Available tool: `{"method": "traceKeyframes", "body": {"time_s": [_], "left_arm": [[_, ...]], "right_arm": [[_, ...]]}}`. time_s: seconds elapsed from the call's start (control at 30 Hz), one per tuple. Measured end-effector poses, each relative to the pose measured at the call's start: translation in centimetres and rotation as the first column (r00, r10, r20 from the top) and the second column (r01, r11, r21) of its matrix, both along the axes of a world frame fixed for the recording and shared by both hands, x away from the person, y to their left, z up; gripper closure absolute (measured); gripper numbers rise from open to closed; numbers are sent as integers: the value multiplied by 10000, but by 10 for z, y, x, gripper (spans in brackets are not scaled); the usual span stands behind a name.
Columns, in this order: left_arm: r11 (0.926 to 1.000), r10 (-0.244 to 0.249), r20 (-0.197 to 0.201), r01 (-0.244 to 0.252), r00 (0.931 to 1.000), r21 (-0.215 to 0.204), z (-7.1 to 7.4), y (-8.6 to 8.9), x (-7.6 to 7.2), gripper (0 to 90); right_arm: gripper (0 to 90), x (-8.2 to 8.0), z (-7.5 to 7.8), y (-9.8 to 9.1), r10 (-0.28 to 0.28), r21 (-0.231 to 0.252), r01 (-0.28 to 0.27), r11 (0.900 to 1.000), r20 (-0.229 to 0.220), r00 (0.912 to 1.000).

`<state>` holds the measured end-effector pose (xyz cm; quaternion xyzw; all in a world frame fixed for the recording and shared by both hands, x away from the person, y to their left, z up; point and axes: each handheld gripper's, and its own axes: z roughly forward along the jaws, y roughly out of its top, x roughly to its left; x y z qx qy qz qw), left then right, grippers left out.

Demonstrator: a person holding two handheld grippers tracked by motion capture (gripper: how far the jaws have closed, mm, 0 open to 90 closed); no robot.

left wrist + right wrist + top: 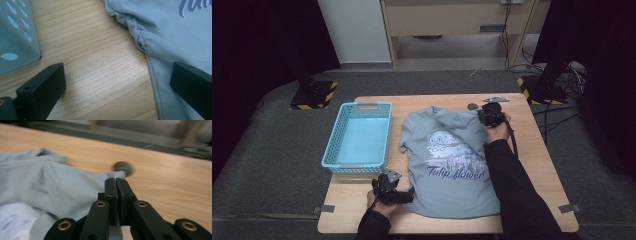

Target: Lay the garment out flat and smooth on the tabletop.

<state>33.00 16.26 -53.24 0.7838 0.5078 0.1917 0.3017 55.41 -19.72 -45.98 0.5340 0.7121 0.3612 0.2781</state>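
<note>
1. A grey T-shirt (447, 160) lay spread on the right half of the wooden table (542, 165), printed side up, with a pale cartoon figure and the purple words "Tulip flower" across the chest; its hem pointed toward the person, its collar end toward the far edge.
2. The far right corner of the T-shirt, at the sleeve, was pulled up off the table; in the right gripper view the cloth (62, 187) ran into the shut jaws of the right gripper (115, 181), pinched there.
3. The right gripper (488, 116) stood near the far right edge of the table, in the person's right hand (498, 131); a dark sleeve (512, 190) crossed the T-shirt's right side.
4. The left gripper (117, 77) sat at the T-shirt's near left corner, jaws wide apart; one jaw over bare wood, the other over the cloth edge (160, 82); nothing pinched.
5. A light blue basket (358, 137) with perforated walls stood left of the T-shirt, just beside it; nothing showed inside.
6. A small dark round disc (472, 106) lay on the table beyond the raised corner; blurred in the right gripper view.
</note>
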Motion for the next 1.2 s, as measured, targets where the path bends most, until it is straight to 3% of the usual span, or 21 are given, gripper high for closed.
{"method": "traceKeyframes", "body": {"time_s": [0.07, 0.17, 0.27, 0.37, 0.43, 0.53, 0.8, 0.97, 1.07, 1.2], "left_arm": [[10000, 7, -16, -7, 10000, 10, 0, 0, 0, 0], [10000, 16, -29, -16, 10000, 17, 0, 0, 0, 0], [10000, 23, -31, -23, 10000, 14, 0, 0, 0, 0], [10000, 32, -32, -32, 10000, 14, 0, 0, 0, 0], [10000, 34, -30, -34, 10000, 12, 0, 0, 0, 0], [10000, 56, -26, -56, 10000, 10, 0, 0, 0, 0], [9999, 136, -46, -136, 9999, 58, 1, -1, -1, 0], [9999, 151, -54, -150, 9999, 62, 1, -1, -1, 0], [9998, 178, -51, -178, 9998, 70, 1, -2, -1, 0], [9998, 183, -59, -183, 9998, 67, 1, -2, -1, 0]], "right_arm": [[878, 0, 7, -19, -796, -264, 804, 9964, 286, 9964], [878, 0, 9, -43, -1771, -586, 1796, 9820, 447, 9832], [867, 1, 5, -63, -2543, -526, 2546, 9656, 125, 9670], [713, 1, -4, -75, -2858, -642, 2847, 9565, -78, 9583], [632, -1, -8, -80, -2818, -408, 2814, 9587, -36, 9595], [518, -5, -9, -83, -2440, -16, 2440, 9698, 2, 9698], [426, -19, -14, -76, -1427, 507, 1445, 9882, -374, 9891], [377, -32, -26, -76, -1305, 588, 1337, 9893, -553, 9899], [362, -39, -27, -84, -1486, 992, 1547, 9830, -660, 9867], [362, -49, -28, -95, -1802, 904, 1862, 9783, -706, 9811]]}}
